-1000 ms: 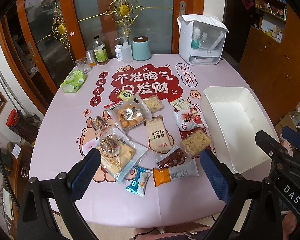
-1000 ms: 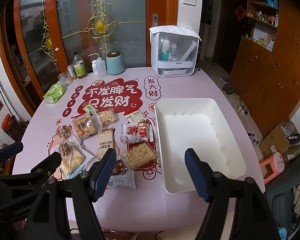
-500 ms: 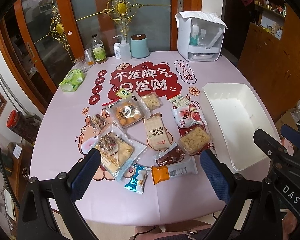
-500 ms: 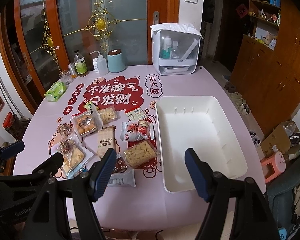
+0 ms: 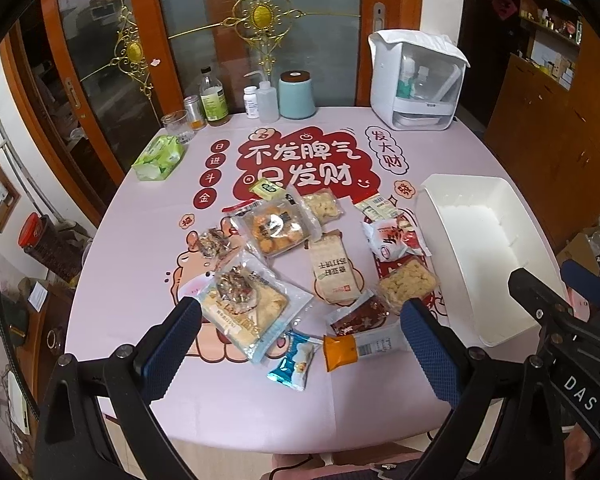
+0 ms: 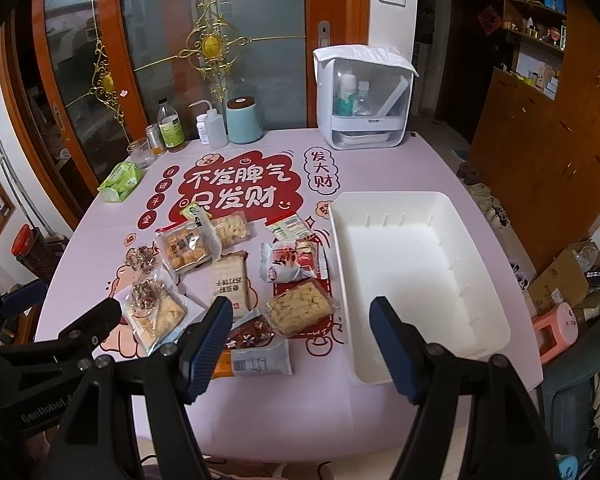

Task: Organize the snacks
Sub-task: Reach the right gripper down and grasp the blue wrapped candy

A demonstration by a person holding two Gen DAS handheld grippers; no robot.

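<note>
Left wrist view | left gripper point(image 5: 300, 344) spread, holding nothing | right gripper point(image 6: 302, 340) spread, holding nothing | snack packets point(image 5: 332, 268) beside white bin point(image 6: 416, 276)

In the right wrist view, the orange end of the grey-white snack bar wrapper point(image 6: 256, 361) hides behind a blue-padded finger. The small blue-white snack packet point(image 5: 293, 361) lies hidden there too. Small print on every wrapper is unreadable.
</note>
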